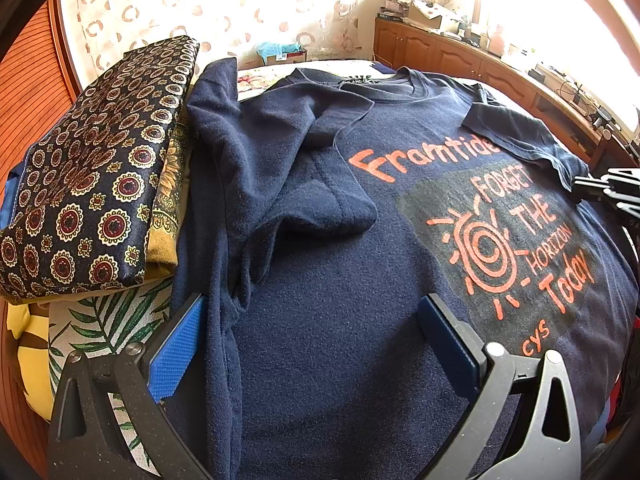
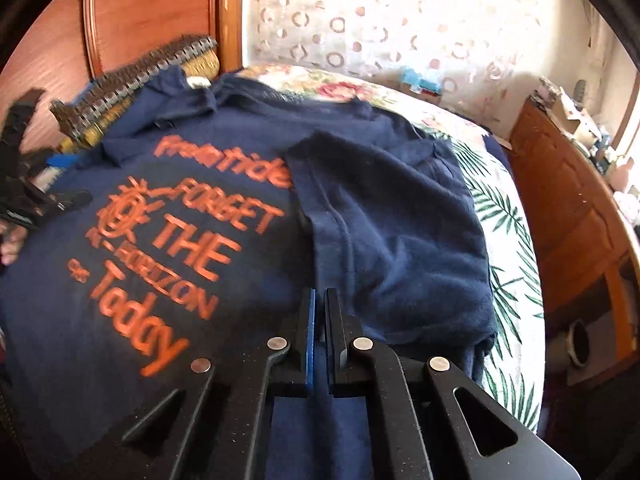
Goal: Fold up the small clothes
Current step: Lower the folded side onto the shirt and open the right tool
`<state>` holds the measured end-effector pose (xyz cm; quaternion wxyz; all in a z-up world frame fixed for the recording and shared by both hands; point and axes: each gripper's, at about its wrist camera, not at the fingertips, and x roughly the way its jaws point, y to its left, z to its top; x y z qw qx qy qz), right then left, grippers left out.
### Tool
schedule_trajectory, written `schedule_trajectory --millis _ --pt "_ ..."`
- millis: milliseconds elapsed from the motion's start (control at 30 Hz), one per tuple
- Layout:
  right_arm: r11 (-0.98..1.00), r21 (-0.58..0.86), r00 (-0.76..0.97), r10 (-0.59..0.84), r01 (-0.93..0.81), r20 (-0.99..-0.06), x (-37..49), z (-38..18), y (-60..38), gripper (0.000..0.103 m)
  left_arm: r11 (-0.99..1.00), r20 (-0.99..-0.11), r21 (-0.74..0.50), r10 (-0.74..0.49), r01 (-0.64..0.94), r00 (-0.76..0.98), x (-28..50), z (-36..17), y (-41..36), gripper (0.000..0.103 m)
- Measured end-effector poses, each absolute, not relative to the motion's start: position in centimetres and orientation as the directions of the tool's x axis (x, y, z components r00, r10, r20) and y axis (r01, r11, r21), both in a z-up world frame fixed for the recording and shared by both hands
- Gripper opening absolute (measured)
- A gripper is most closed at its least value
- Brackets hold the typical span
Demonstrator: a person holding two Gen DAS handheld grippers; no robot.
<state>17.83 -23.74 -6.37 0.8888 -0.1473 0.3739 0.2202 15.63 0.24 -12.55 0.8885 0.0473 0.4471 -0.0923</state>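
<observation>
Spread flat on a bed (image 1: 100,328) with a leaf-print cover: one navy T-shirt (image 1: 320,280) printed in orange lettering, both sleeves folded inward over the chest. Seen only from the left wrist: the full stack of folded clothes (image 1: 92,200) just beside the shirt, topped by a dark medallion-patterned piece, plus a long wooden cabinet (image 1: 460,56) against the far wall. Seen only from the right wrist: a wooden headboard (image 2: 140,8) behind the stack, and the folded-over sleeve panel (image 2: 392,232) lying across the end of the lettering.

Left gripper (image 1: 316,344) angled steeply down over the shirt's lower part, jaws wide open, blue pads astride the cloth without pressing on it. Right gripper (image 2: 320,320) likewise tilted down at the hem edge of the folded panel, jaws closed almost together; whether cloth is pinched between them cannot be told. Two grippers, one shirt, one stack.
</observation>
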Motion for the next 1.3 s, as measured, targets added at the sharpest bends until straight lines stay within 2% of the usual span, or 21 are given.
schedule_trajectory --millis 133,400,433,467,533,733,767,800,867,1100,1233,1300 --pt "0.848 -0.036 0.597 0.341 -0.528 -0.727 17.4 -5.5 -23.8 0.004 0.979 -0.803 0.001 -0.122 0.206 0.583 15.6 -12.6 0.2 0.103" --pt "0.855 -0.101 0.636 0.294 -0.509 -0.714 17.0 -5.4 -23.8 0.004 0.979 -0.803 0.001 -0.122 0.206 0.583 15.6 -12.6 0.3 0.103" --pt "0.858 -0.102 0.638 0.288 -0.503 -0.714 17.2 -5.4 -23.7 0.010 0.979 -0.803 0.001 -0.122 0.206 0.584 15.6 -12.6 0.3 0.103" --pt "0.864 -0.115 0.644 0.271 -0.491 -0.715 17.4 -5.5 -23.6 0.023 0.979 -0.803 0.001 -0.122 0.206 0.583 15.6 -12.6 0.3 0.103" --pt "0.871 -0.130 0.653 0.249 -0.474 -0.715 18.0 -5.9 -23.5 0.031 0.979 -0.803 0.001 -0.122 0.206 0.583 15.6 -12.6 0.3 0.103" --pt "0.881 -0.127 0.643 0.227 -0.456 -0.731 19.7 -7.3 -23.1 0.031 0.979 -0.803 -0.001 -0.122 0.203 0.583 15.6 -12.6 0.4 0.103" --pt "0.881 -0.130 0.647 0.227 -0.455 -0.728 19.8 -7.3 -23.1 0.019 0.979 -0.803 -0.001 -0.122 0.203 0.584 15.6 -12.6 0.4 0.103" --pt "0.882 -0.146 0.657 0.214 -0.448 -0.723 19.8 -7.3 -23.1 0.012 0.979 -0.803 -0.001 -0.122 0.203 0.584 15.7 -12.6 0.4 0.103" --pt "0.876 -0.165 0.660 0.205 -0.453 -0.723 19.7 -7.4 -23.0 0.006 0.979 -0.803 -0.001 -0.122 0.203 0.584 15.7 -12.7 0.4 0.103" --pt "0.862 -0.072 0.627 0.305 -0.502 -0.717 18.6 -6.1 -23.9 0.004 0.979 -0.803 -0.001 -0.122 0.203 0.584 15.6 -12.7 0.4 0.103" --pt "0.866 -0.082 0.619 0.284 -0.494 -0.732 18.8 -6.8 -24.1 0.004 0.979 -0.803 -0.002 -0.122 0.203 0.584 15.6 -12.7 0.5 0.103" --pt "0.865 -0.079 0.622 0.290 -0.496 -0.727 18.8 -6.8 -24.1 0.008 0.979 -0.803 -0.002 -0.122 0.203 0.584 15.6 -12.7 0.4 0.103"
